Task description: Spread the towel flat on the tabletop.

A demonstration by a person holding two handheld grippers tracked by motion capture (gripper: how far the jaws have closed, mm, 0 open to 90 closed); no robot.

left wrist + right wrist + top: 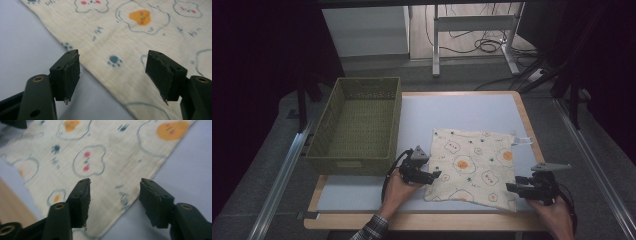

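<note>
Printed cloth lies flat on counter. Left gripper at its 9 o'clock edge, right gripper at 4 o'clock corner; both fingers spread wide, empty, apparently just above fabric.

My two hand-held grippers are black: the left gripper and the right gripper, each topped by a grey plate. The flat cream cloth carries blue-outlined fried eggs with orange yolks, pink-cheeked bear faces and small blue paw prints. At ten o'clock from it sits the olive-green woven rectangular basket. The pale lavender tabletop has a light wood rim. My left sleeve is plaid.
</note>
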